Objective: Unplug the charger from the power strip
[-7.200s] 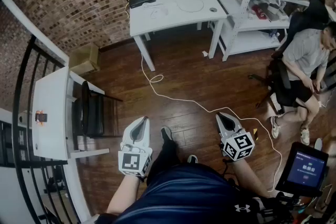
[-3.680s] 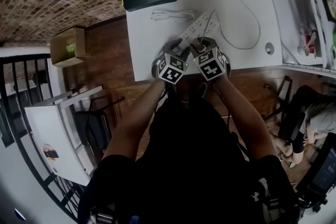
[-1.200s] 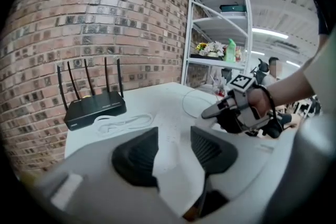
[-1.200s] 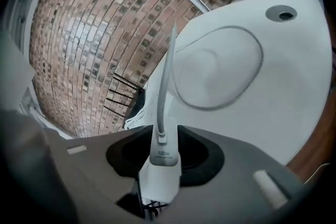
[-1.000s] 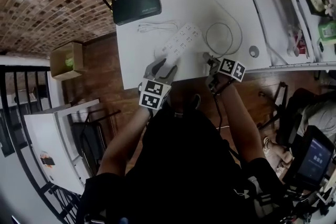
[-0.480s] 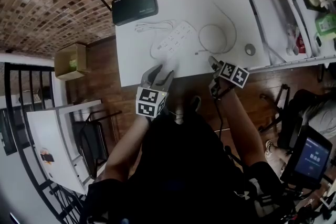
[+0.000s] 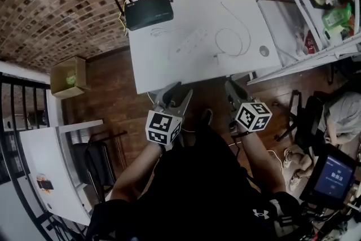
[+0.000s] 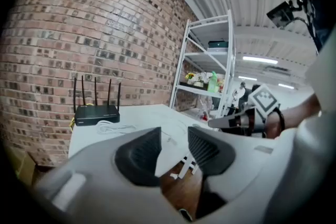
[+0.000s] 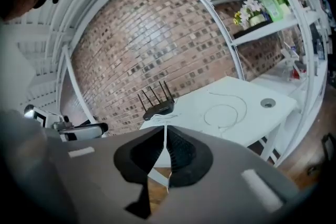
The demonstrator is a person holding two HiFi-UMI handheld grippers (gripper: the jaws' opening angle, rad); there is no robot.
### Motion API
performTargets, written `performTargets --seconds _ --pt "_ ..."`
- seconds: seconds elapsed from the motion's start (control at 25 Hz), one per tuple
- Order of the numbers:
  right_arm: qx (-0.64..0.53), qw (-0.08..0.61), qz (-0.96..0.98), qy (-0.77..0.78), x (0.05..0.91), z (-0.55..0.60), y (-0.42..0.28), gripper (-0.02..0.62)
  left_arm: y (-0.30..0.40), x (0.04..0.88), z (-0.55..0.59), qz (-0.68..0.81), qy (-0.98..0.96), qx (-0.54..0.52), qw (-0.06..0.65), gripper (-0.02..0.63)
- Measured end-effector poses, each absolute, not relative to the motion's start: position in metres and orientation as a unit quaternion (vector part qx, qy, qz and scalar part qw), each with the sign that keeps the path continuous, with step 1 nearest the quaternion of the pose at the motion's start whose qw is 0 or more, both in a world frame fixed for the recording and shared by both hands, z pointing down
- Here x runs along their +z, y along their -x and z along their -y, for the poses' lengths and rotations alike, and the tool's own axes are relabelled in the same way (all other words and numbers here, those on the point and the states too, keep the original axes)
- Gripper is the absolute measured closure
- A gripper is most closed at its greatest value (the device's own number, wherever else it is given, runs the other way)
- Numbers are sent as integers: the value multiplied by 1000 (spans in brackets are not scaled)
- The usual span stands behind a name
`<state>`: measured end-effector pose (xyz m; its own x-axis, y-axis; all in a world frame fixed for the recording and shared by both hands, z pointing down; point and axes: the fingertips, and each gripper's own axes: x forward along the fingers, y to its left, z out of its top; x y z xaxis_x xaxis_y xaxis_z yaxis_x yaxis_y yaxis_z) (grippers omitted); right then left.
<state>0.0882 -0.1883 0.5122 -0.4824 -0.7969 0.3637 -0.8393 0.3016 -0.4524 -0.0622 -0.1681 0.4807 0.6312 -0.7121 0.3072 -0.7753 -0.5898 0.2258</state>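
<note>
Power strip [image 7: 189, 42] — one — on desk [image 7: 163, 73]; both just closing, empty: left tool [image 7: 179, 91] wide, right tool [image 7: 232, 87] closed.

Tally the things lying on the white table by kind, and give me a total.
Router: 1
Power strip: 1
White cables: 2, one bundled, one looped
Round grey disc: 1
Total: 5
</note>
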Motion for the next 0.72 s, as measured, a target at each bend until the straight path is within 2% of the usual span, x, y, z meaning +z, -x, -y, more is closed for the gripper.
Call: performTargets --seconds 0.32,0.72 --pt "185 67 827 -526 458 120 -40 574 83 459 112 393 -899 58 183 456" --pt "134 45 840 -524 422 97 -62 574 44 415 78 389 -909 42 146 456"
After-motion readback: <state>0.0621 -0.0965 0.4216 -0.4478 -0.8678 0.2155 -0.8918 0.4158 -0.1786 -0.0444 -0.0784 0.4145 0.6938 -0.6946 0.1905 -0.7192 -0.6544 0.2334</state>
